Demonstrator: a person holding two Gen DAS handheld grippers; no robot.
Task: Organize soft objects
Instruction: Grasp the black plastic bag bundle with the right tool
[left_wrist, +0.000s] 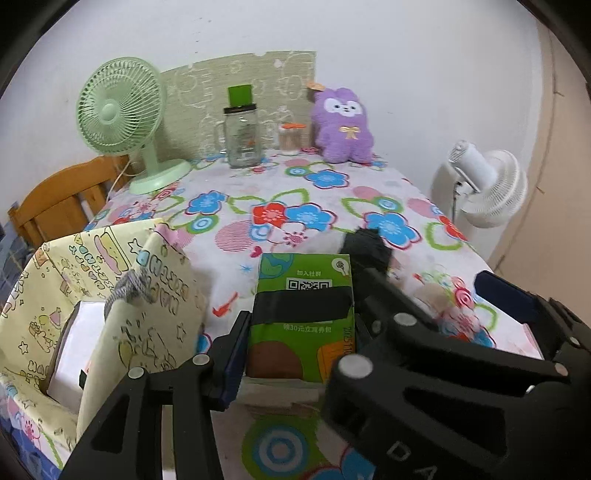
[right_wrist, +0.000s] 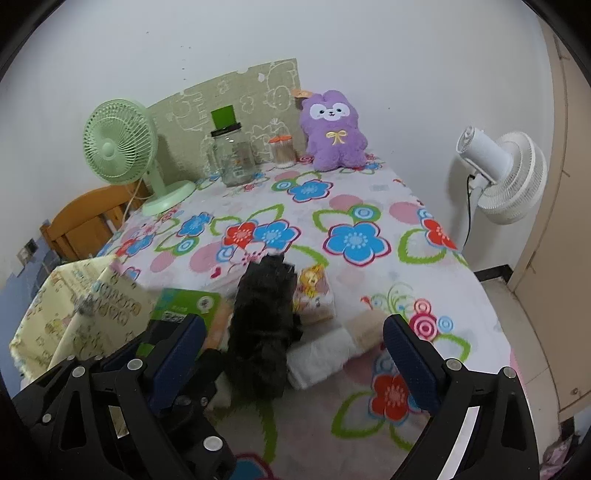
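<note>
Lower left of frame, the yellow fabric storage bag (left_wrist: 51, 295) already holds a white pack. Centre frame, the left gripper (left_wrist: 295, 332) is clamped on the green tissue pack (left_wrist: 304, 321). The right gripper (right_wrist: 295, 343) gapes empty above the black fluffy item (right_wrist: 264, 332), and the small cartoon tissue packet (right_wrist: 314, 295) waits too.

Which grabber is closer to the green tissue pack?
Left. The left gripper has the green tissue pack squeezed between its fingers. The right gripper hangs open beside it, over the white folded tissues, not touching the pack.

White wall (right_wrist: 369, 44), wooden chair (left_wrist: 62, 199), white standing fan (right_wrist: 506, 177) beside table
</note>
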